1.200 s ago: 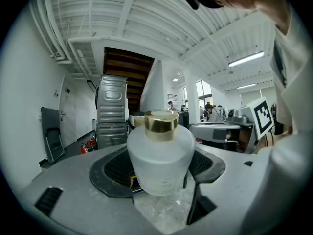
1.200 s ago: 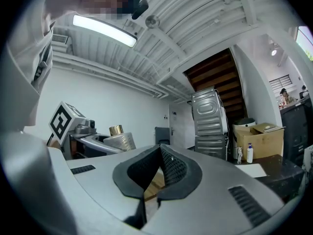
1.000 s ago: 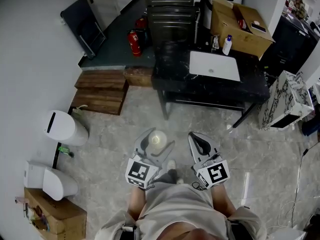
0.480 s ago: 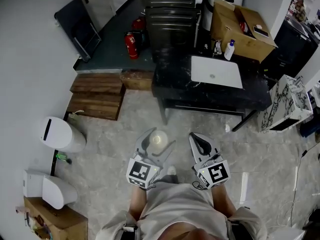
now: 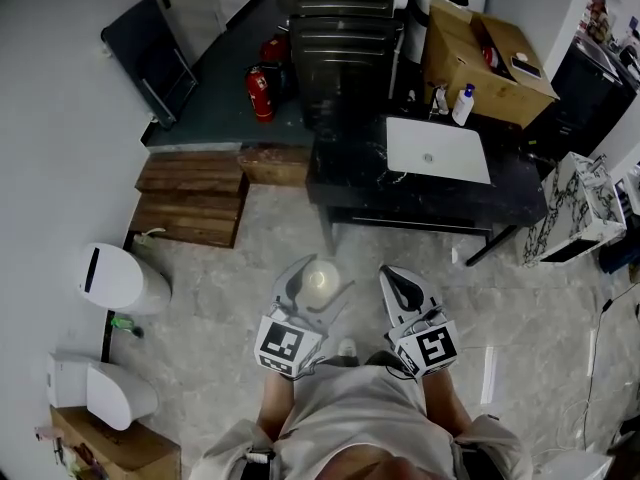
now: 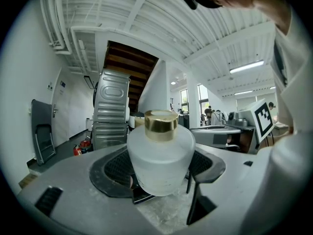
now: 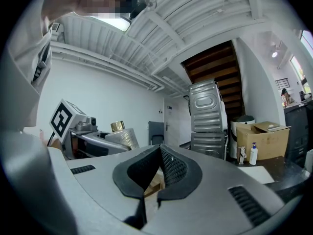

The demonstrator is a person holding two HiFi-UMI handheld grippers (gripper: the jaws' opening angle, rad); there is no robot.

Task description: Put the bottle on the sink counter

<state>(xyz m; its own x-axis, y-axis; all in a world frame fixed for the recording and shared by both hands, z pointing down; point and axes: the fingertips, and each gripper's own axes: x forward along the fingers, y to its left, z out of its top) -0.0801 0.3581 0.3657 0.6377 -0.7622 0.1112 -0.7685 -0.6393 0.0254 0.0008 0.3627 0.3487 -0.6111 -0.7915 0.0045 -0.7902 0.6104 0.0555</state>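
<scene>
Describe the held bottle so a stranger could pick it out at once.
From the black sink counter, look down to the left claw over the floor; it grips the bottle. It is squat, frosted white and gold-capped, unlike the slim pump bottle on that counter.

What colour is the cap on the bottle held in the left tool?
Shiny gold cap on a frosted white bottle, clearest in the left gripper view.

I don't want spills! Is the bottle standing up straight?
Yes, upright: the bottle stands with its gold cap on top, gripped by the left tongs.
</scene>
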